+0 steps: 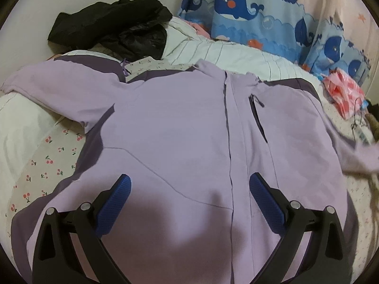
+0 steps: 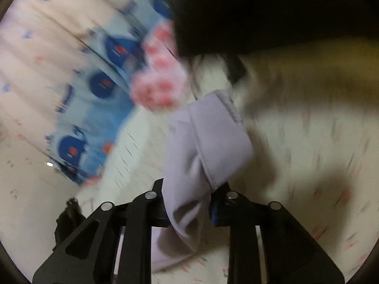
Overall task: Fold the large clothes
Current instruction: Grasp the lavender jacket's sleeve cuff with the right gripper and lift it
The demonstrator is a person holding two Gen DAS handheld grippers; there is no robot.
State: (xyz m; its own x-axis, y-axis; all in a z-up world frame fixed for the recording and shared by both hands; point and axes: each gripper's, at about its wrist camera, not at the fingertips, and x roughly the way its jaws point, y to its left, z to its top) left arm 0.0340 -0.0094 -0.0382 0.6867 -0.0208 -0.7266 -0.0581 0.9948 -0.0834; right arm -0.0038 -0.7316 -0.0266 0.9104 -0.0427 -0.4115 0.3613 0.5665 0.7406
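Right wrist, blurred: right tongs [image 2: 189, 203] apparently pinch jacket sleeve [image 2: 206, 142].

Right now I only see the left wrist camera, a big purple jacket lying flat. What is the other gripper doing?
Observer: The right gripper is shut on the jacket's lilac sleeve, near the cuff.
Operator: Is the sleeve lying on the bed?
Observer: No, the cuff end is lifted above the floral bedsheet and throws a shadow on it.
Operator: Is that picture clear like mine?
Observer: No, it is smeared with motion blur; only the sleeve looks sharp.
Operator: Anything near the sleeve?
Observer: A pink spotted bundle lies just past the cuff, in front of the whale curtain.
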